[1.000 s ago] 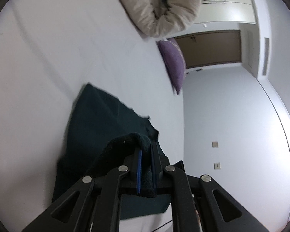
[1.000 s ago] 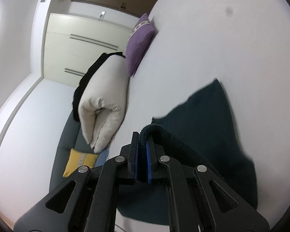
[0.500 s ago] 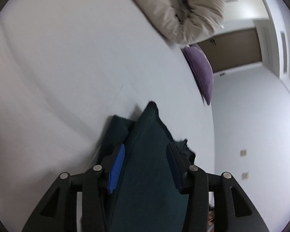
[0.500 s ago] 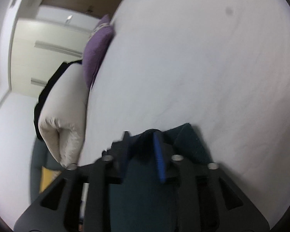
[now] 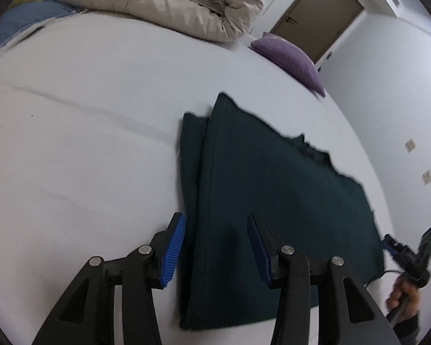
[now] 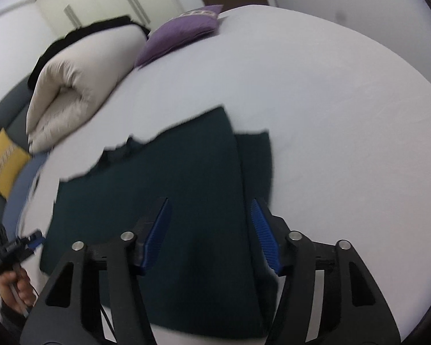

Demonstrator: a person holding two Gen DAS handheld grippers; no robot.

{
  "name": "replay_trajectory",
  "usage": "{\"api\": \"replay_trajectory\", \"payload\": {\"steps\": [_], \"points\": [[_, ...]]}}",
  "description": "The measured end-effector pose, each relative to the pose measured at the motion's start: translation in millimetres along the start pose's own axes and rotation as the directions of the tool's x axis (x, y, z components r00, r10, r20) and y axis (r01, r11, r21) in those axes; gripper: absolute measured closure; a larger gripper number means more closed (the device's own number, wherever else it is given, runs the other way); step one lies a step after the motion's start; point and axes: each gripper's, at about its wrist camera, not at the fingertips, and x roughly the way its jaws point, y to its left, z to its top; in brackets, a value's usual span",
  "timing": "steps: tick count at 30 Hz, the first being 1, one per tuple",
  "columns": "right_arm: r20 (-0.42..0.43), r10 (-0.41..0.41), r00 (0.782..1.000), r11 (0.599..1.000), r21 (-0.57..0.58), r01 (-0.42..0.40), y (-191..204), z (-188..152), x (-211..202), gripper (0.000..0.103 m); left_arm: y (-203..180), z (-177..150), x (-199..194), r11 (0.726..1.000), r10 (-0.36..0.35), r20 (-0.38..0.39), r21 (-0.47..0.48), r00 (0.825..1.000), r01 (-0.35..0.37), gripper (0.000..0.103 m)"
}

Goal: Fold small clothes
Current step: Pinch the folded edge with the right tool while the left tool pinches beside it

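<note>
The dark green cloth [image 5: 273, 201] looked soft and matt. The bed [image 5: 86, 100] sheet was smooth, the quilt [image 5: 169, 0] puffy — the tongs [image 5: 217, 247] hard black plastic.

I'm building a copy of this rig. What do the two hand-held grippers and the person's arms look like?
Each hand-held gripper, left and right, has black angular fingers with silver rivets and ribbed blue pads. A thin black cable trails from the right one, which shows a small green light. Both sleeves are dark.

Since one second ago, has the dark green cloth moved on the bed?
Yes. The dark green cloth, earlier lifted in both tools, now lies folded flat on the white bed, below the purple pillow.
</note>
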Motion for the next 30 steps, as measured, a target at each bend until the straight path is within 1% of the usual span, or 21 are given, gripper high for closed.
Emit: {"api": "replay_trajectory", "payload": {"steps": [2,4,5,7,8,9,10,12,13,14,15,17,22,27,30], "points": [[-0.008,-0.017,1.000,0.999,-0.034,0.017,9.2,-17.1,-8.6,0.052,2.9,-13.2,-0.9,1.000,0.018,-0.009,0.020,1.000,-0.017,0.055],[-0.019,-0.026,1.000,0.998,-0.053,0.025,7.9,-31.0,-12.6,0.053,4.7,-22.0,-5.1,0.999,0.027,-0.002,0.040,1.000,-0.027,0.057],[-0.024,-0.032,0.999,0.998,-0.054,0.030,9.2,-36.3,-13.3,0.055,5.7,-25.5,-7.7,0.999,0.030,0.002,0.044,1.000,-0.030,0.063],[-0.027,-0.036,0.999,0.998,-0.055,0.034,4.8,-53.9,-19.6,0.060,8.2,-29.9,-10.1,0.998,0.032,0.003,0.046,0.999,-0.032,0.069],[-0.027,-0.036,0.999,0.998,-0.051,0.035,1.2,-56.6,-20.2,0.065,9.0,-31.3,-10.5,0.998,0.033,0.001,0.047,0.999,-0.033,0.074],[-0.028,-0.037,0.999,0.998,-0.046,0.036,-0.2,-59.1,-21.6,0.067,7.5,-31.2,-9.5,0.998,0.038,0.002,0.051,0.999,-0.039,0.074],[-0.030,-0.037,0.999,0.998,-0.047,0.036,-5.0,-68.6,-26.2,0.070,6.5,-31.7,-9.6,0.997,0.042,0.003,0.057,0.999,-0.042,0.075],[-0.038,-0.040,0.998,0.998,-0.056,0.038,-14.1,-74.1,-31.4,0.072,4.1,-32.9,-9.5,0.996,0.051,0.008,0.068,0.999,-0.051,0.079],[-0.041,-0.043,0.998,0.997,-0.063,0.040,-14.6,-75.5,-32.0,0.074,3.3,-32.8,-9.4,0.996,0.051,0.010,0.067,0.999,-0.051,0.084],[-0.044,-0.048,0.998,0.996,-0.073,0.045,-12.9,-75.6,-30.1,0.079,2.9,-32.9,-10.0,0.996,0.050,0.013,0.067,0.999,-0.051,0.088],[-0.045,-0.055,0.997,0.995,-0.081,0.051,-11.7,-77.6,-30.1,0.087,1.6,-32.3,-9.9,0.996,0.053,0.015,0.068,0.998,-0.054,0.089],[-0.042,-0.070,0.997,0.994,-0.086,0.066,-12.2,-77.3,-29.3,0.097,0.0,-31.4,-11.2,0.996,0.054,0.021,0.070,0.998,-0.055,0.093],[-0.029,-0.072,0.997,0.996,-0.061,0.070,-18.2,-74.3,-35.1,0.098,-1.9,-31.7,-19.8,0.996,0.048,0.029,0.075,0.998,-0.050,0.095],[-0.011,-0.027,1.000,0.999,-0.017,0.027,-22.9,-77.7,-53.5,0.098,-7.8,-34.7,-29.5,0.993,0.045,0.040,0.108,0.998,-0.050,0.096],[-0.012,-0.006,1.000,1.000,0.007,0.006,-26.8,-81.8,-61.2,0.098,-2.5,-40.1,-32.3,0.995,0.035,0.026,0.093,0.999,-0.037,0.096]]}}
